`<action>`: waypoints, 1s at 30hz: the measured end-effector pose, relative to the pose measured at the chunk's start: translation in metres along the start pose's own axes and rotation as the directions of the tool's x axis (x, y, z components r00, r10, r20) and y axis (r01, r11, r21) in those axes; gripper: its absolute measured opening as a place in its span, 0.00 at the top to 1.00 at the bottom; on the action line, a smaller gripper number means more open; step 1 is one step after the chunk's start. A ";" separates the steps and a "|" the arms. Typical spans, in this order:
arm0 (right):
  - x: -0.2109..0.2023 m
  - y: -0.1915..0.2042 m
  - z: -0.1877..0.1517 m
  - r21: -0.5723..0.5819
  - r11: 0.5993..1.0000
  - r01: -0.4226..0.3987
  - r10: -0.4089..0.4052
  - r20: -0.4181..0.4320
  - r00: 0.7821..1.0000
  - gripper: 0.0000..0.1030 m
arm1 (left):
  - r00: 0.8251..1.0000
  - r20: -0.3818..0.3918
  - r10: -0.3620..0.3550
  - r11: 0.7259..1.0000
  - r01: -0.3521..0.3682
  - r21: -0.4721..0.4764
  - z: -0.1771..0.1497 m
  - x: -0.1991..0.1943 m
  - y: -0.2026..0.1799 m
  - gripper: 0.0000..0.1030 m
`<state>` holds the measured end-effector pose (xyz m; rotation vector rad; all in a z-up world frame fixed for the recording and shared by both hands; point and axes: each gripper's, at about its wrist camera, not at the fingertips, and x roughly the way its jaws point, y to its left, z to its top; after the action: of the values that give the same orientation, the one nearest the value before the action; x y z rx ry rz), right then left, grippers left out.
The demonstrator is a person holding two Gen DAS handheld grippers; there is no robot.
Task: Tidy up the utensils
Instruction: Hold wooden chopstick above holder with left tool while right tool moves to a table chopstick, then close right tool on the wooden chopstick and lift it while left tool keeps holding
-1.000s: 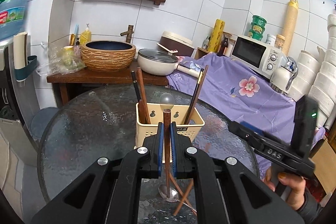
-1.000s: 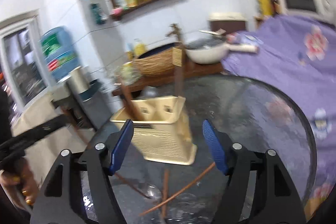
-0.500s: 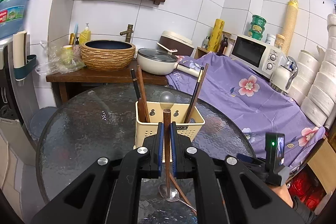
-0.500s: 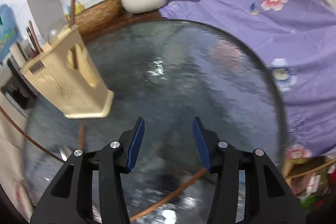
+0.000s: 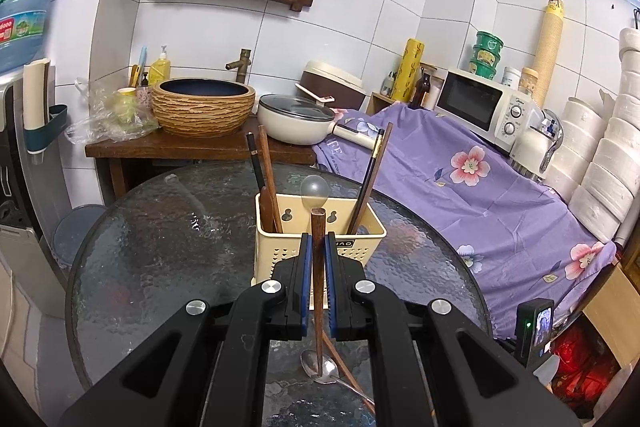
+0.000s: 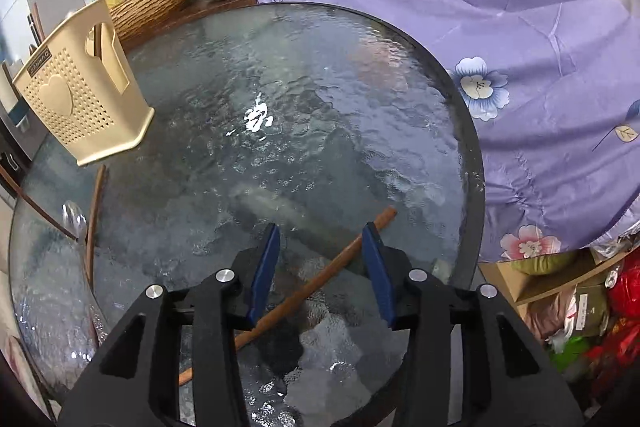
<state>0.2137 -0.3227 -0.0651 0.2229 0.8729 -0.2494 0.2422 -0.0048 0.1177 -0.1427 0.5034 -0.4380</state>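
Right wrist: closing jaws straddle wooden chopstick [image 6: 320, 279] on table [image 6: 320, 99]

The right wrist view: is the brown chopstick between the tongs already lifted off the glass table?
No. The chopstick lies flat on the glass table, crossing between the open right tongs, whose pads do not press on it.

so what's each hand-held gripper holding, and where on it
Left hand-held gripper: wooden chopstick, clamped near its upper end. Right hand-held gripper: nothing; the table chopstick lies between open jaws.
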 end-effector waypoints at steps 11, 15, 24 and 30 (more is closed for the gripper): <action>0.013 0.010 0.005 -0.030 0.991 -0.131 0.131 0.016 0.991 0.86 | 1.000 0.008 -0.005 1.000 0.005 0.007 0.000 -0.003 -0.005 0.94; 0.016 0.019 0.010 -0.086 0.992 -0.095 0.097 0.020 0.995 0.90 | 1.000 0.009 -0.004 1.000 0.004 0.008 0.000 -0.004 -0.005 0.94; 0.019 0.035 0.022 -0.148 0.989 -0.006 0.006 0.000 1.000 0.89 | 1.000 0.015 -0.003 1.000 0.003 0.006 -0.001 -0.008 -0.002 0.94; 0.020 0.028 0.017 -0.107 0.994 0.033 -0.035 -0.017 0.999 0.66 | 1.000 0.008 -0.010 1.000 0.010 0.016 -0.002 -0.009 -0.003 0.94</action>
<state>0.2473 -0.3038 -0.0674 0.1111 0.9068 -0.2322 0.2332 -0.0038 0.1205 -0.1319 0.4914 -0.4507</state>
